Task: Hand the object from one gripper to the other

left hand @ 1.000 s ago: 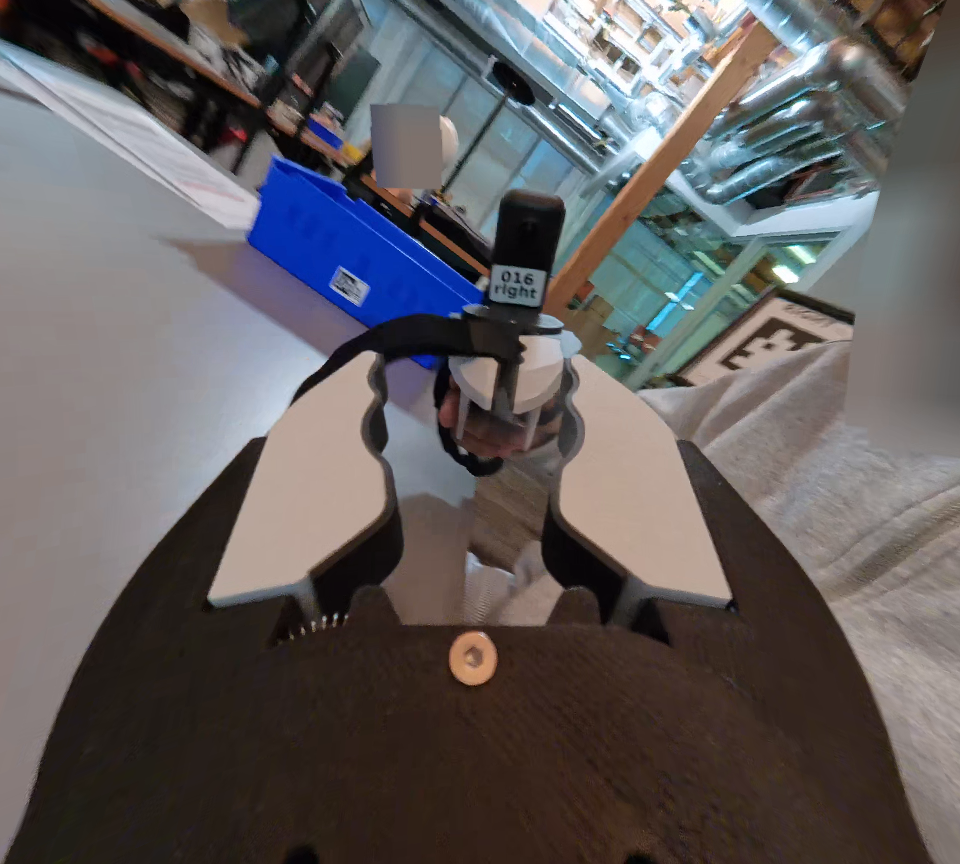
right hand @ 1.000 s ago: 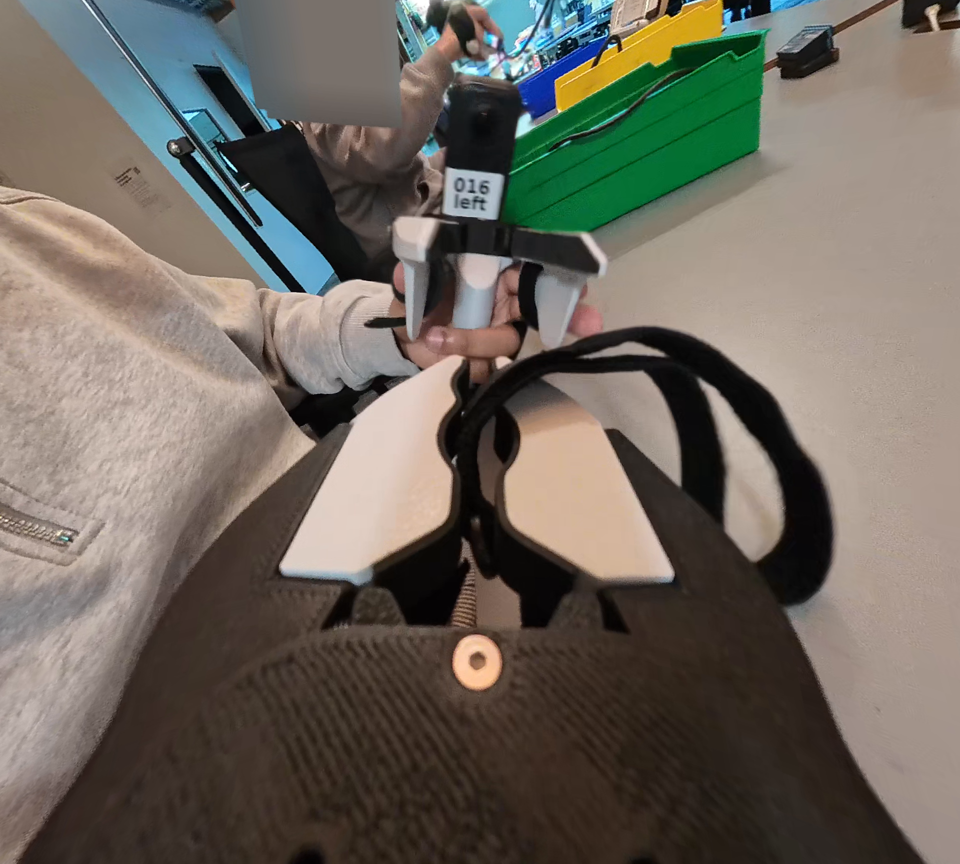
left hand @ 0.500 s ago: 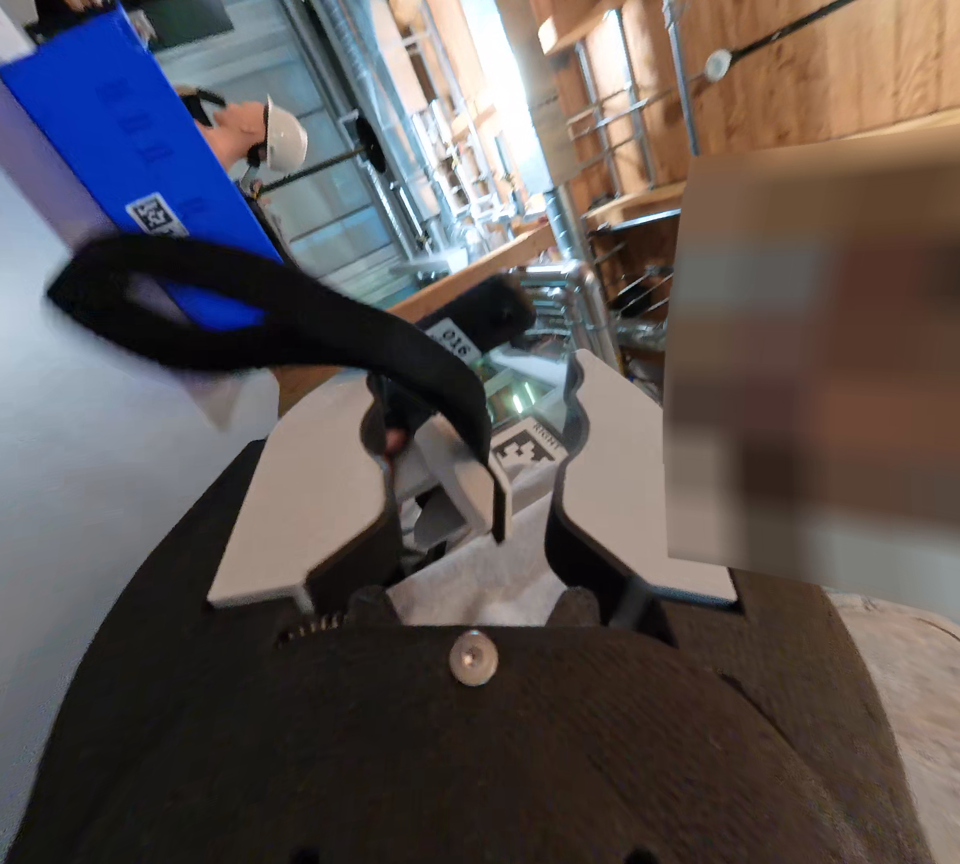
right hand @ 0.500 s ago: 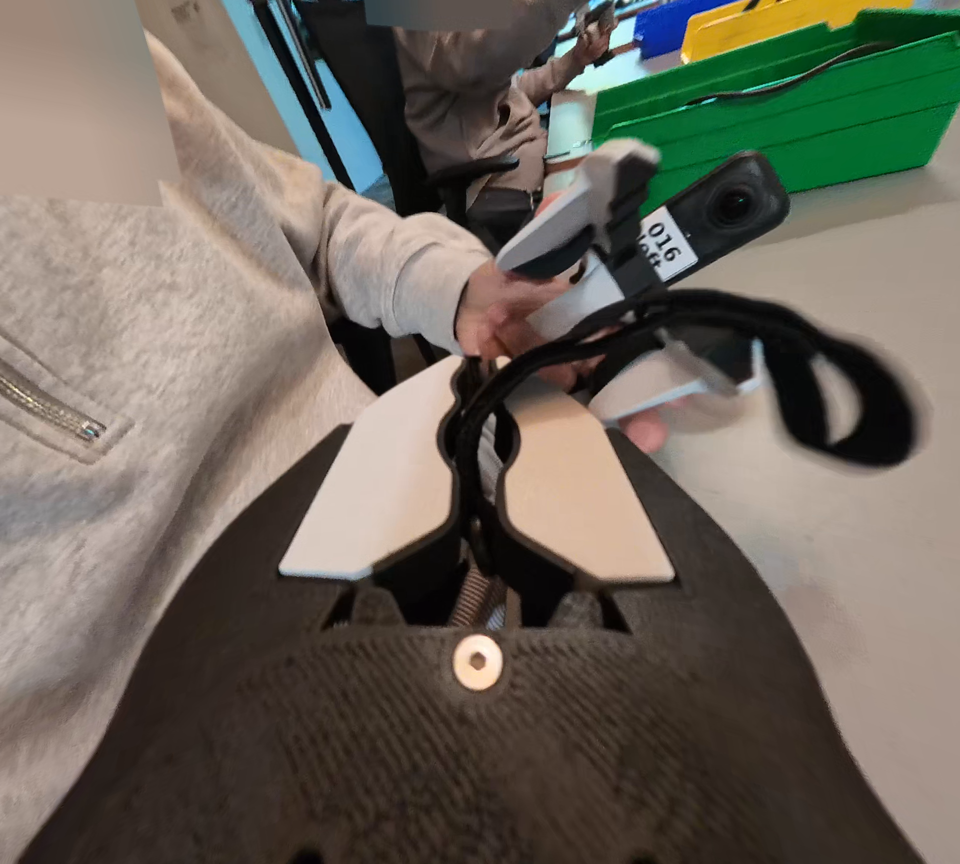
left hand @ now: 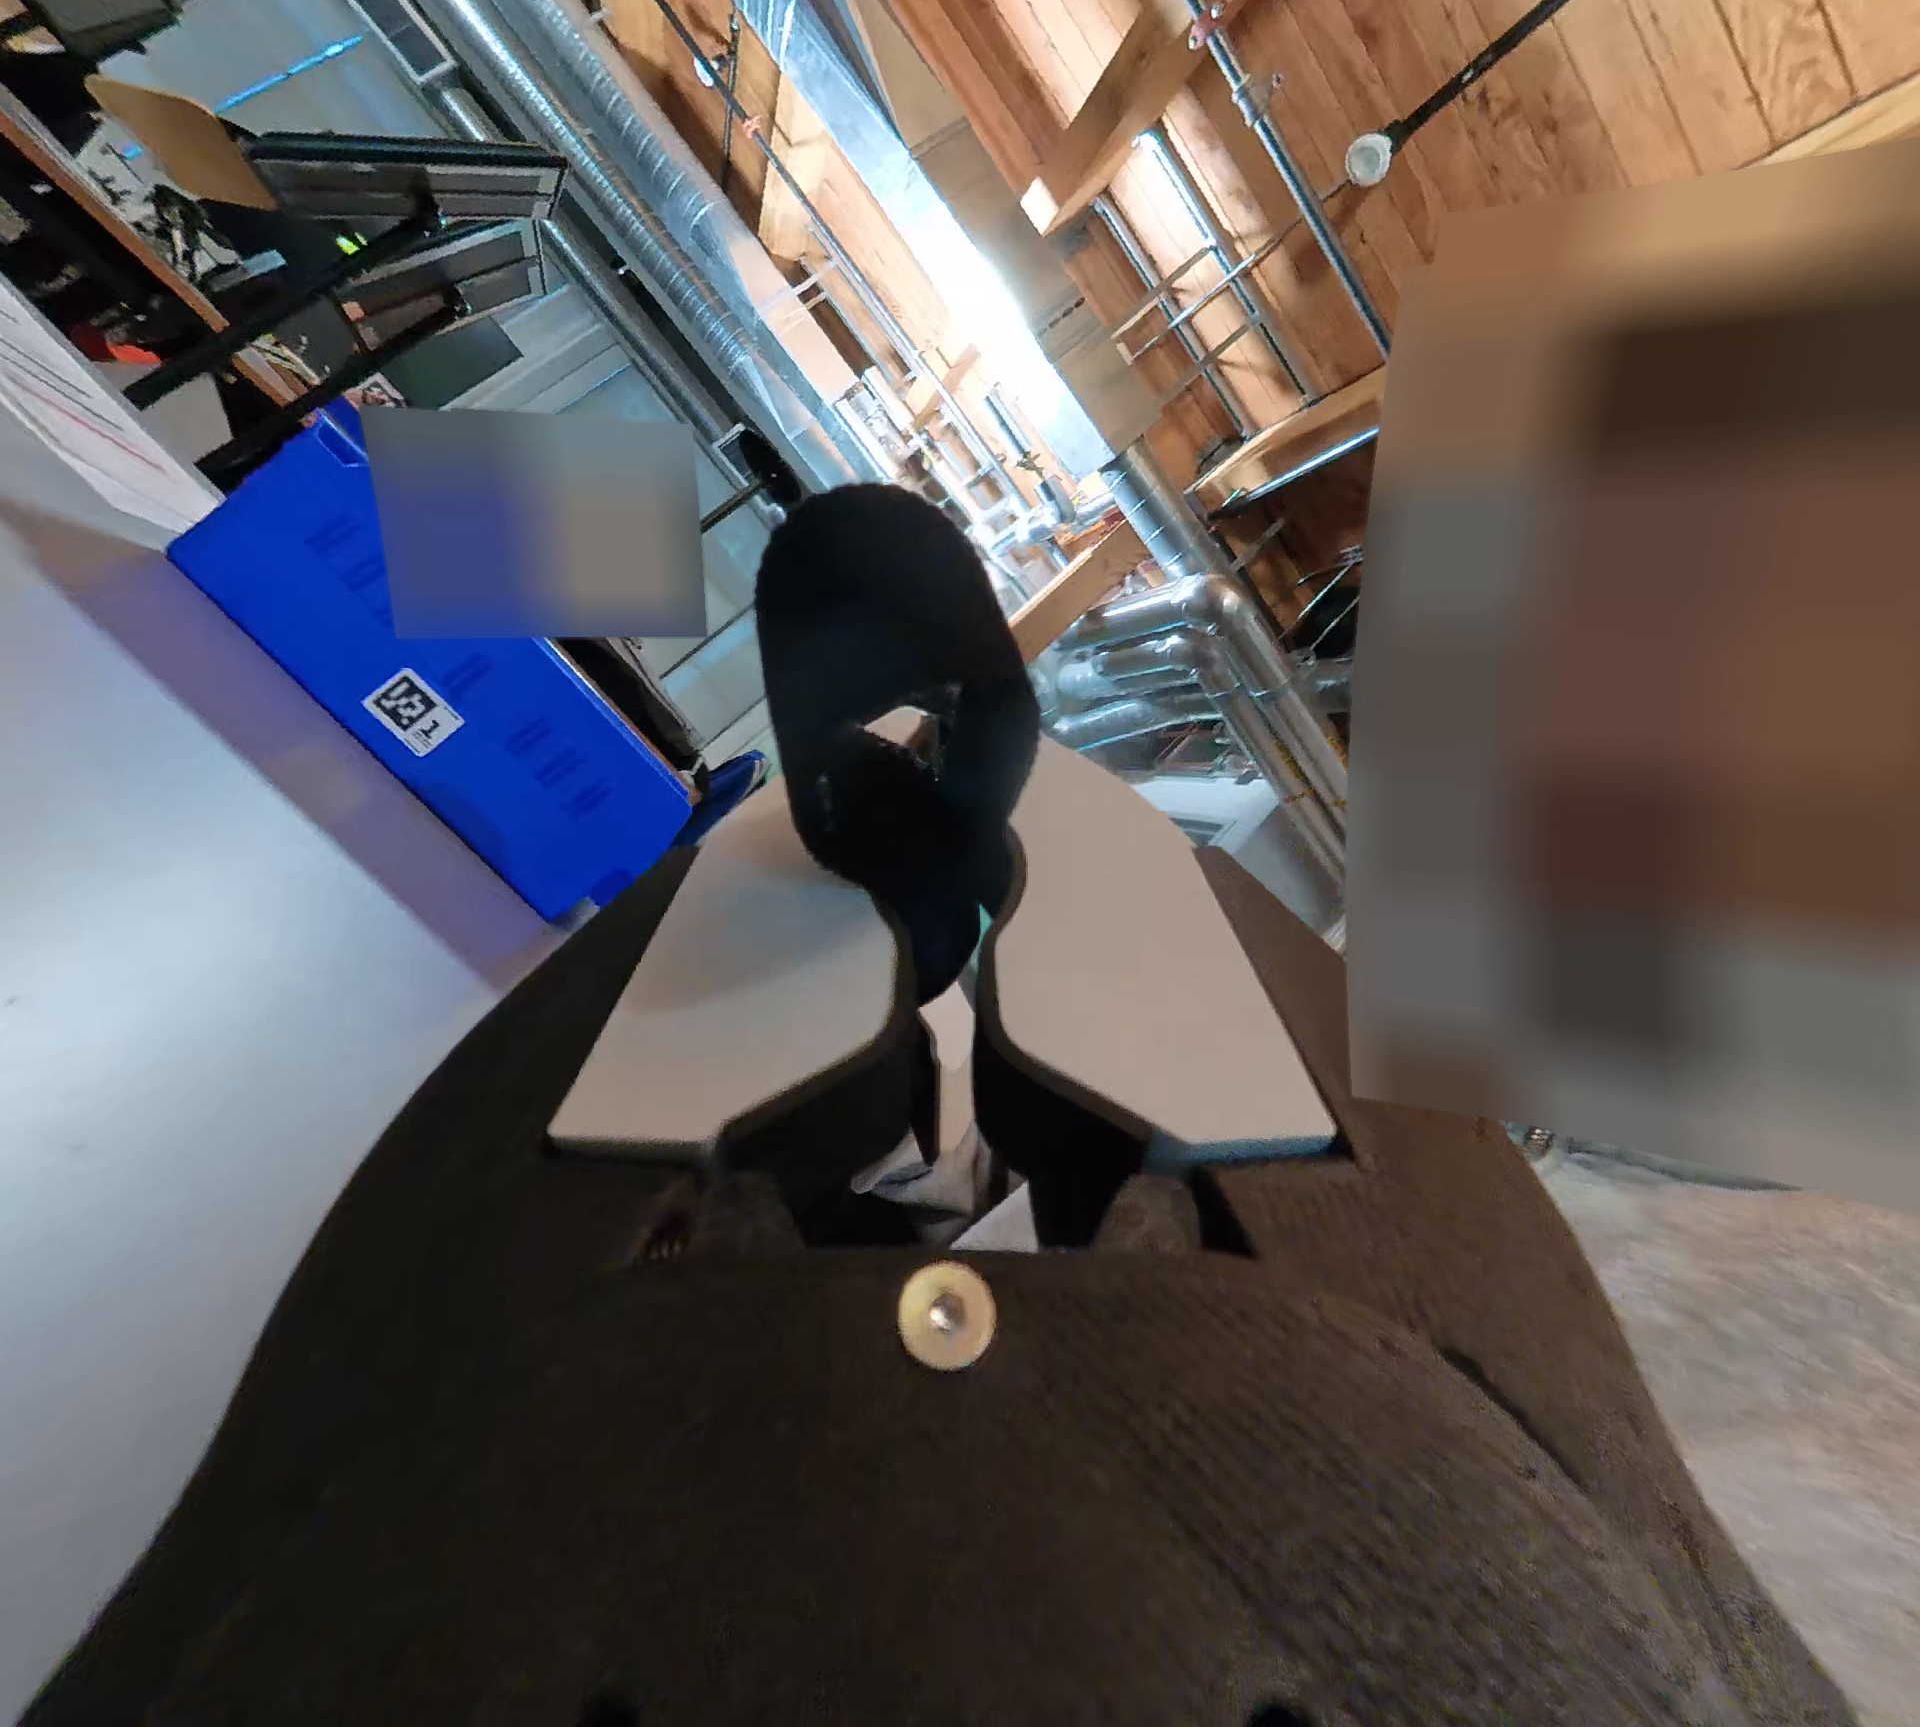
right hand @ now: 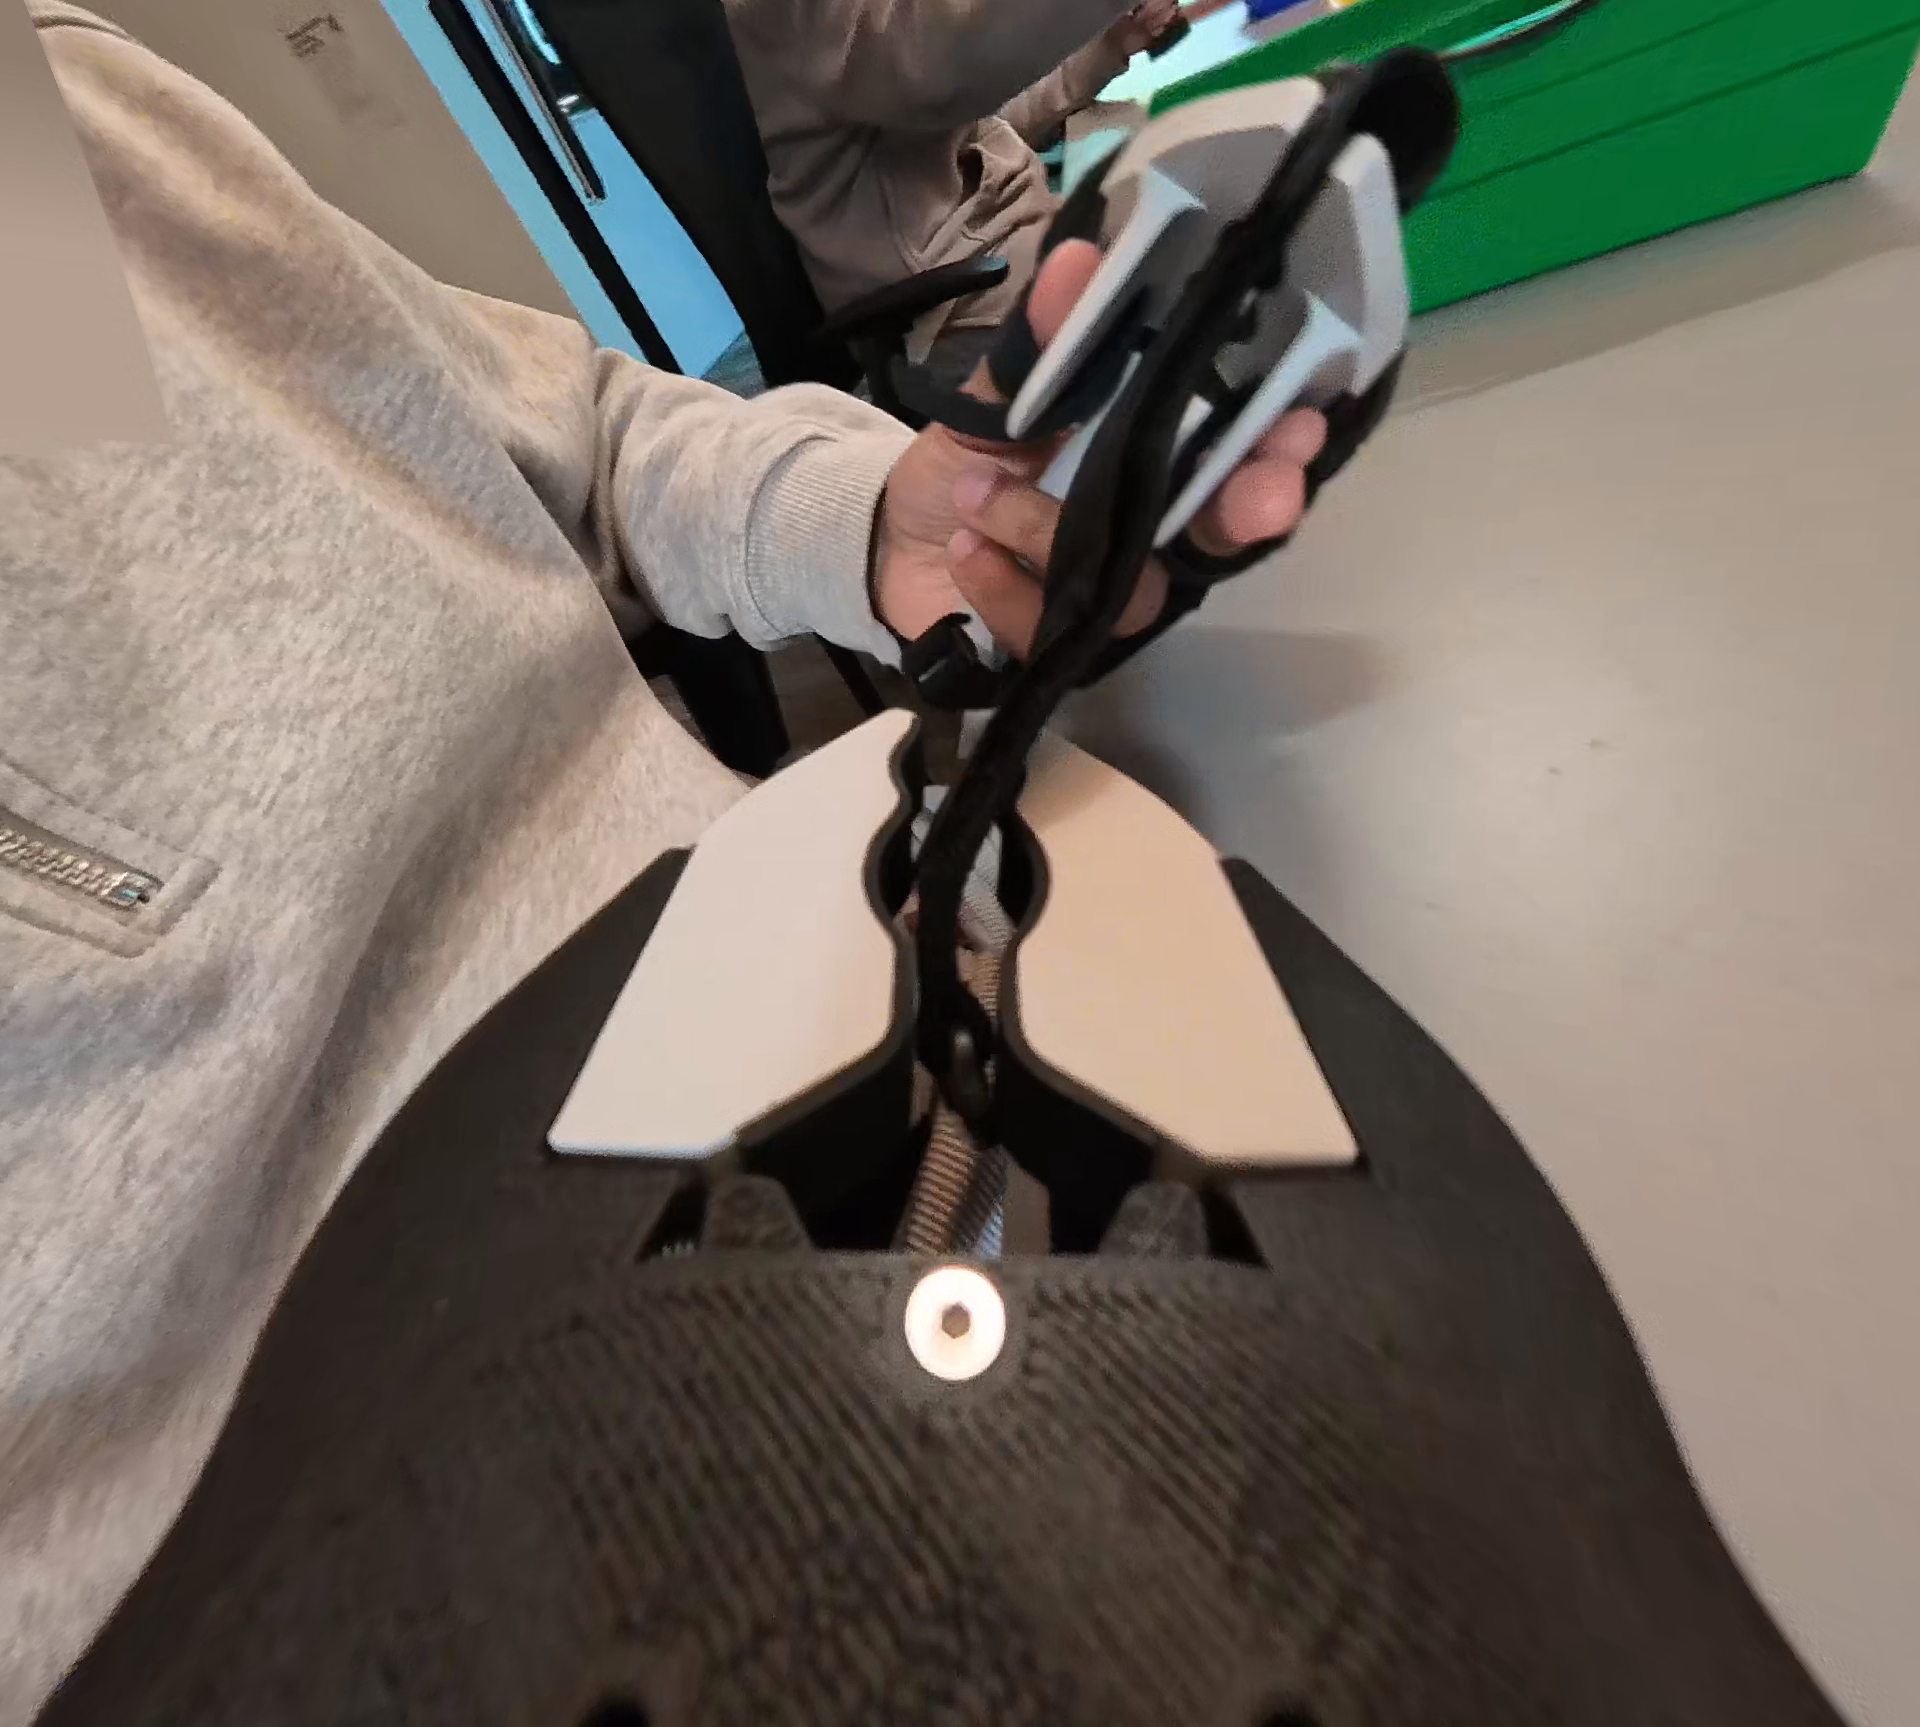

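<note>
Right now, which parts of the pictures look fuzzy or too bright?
Left wrist view: glare washes out the ceiling gap; the strap is soft. Right wrist view: the left gripper and strap end are motion-blurred; the table is evenly lit.

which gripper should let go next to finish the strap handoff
Probably the right gripper: the black strap is pinched in both, and the left gripper is already shut on it, so right opening would complete the transfer.

strap (left hand: 894, 659): black matt cloth | table (right hand: 1558, 742): smooth grey matt | bin (right hand: 1662, 119): green plastic
</note>
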A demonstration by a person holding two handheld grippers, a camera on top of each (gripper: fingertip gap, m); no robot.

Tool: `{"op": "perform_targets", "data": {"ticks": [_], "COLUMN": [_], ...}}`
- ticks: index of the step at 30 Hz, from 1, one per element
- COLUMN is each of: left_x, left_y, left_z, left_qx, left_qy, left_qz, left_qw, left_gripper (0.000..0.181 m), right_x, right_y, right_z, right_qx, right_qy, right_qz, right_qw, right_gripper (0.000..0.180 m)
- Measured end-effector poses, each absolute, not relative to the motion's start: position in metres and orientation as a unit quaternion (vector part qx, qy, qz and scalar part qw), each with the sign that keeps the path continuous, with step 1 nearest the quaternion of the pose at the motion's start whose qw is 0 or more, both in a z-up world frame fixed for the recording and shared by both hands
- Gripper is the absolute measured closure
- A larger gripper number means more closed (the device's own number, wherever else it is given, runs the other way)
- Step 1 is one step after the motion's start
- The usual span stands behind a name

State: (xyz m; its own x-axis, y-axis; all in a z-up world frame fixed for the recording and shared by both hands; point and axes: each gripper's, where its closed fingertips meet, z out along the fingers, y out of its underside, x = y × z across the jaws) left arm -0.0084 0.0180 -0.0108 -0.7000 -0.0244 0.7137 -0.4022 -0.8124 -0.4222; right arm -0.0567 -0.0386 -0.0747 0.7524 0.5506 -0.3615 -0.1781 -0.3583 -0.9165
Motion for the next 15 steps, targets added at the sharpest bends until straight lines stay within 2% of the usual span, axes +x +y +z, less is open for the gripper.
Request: {"op": "perform_targets", "data": {"ticks": [1, 5, 8, 15], "left_x": [-0.009, -0.013, -0.014, -0.015], "left_y": [0.018, 0.02, 0.026, 0.043], "left_z": [-0.01, -0.004, 0.0, 0.008], "left_qx": [0.37, 0.361, 0.361, 0.366], "left_qy": [-0.292, -0.307, -0.316, -0.315], "left_qz": [0.876, 0.876, 0.875, 0.876], "left_qw": [0.103, 0.088, 0.057, 0.018], "left_gripper": [0.178, 0.178, 0.178, 0.178], "right_x": [-0.054, -0.042, -0.029, 0.001], "right_y": [-0.038, -0.036, -0.036, -0.037], "right_z": [-0.077, -0.076, -0.068, -0.054], "right_qx": [-0.759, -0.758, -0.741, -0.708], "right_qy": [-0.119, -0.097, -0.06, 0.007], "right_qz": [0.324, 0.319, 0.34, 0.347], "right_qw": [0.551, 0.561, 0.576, 0.615], "right_gripper": [0.162, 0.142, 0.134, 0.131]}}
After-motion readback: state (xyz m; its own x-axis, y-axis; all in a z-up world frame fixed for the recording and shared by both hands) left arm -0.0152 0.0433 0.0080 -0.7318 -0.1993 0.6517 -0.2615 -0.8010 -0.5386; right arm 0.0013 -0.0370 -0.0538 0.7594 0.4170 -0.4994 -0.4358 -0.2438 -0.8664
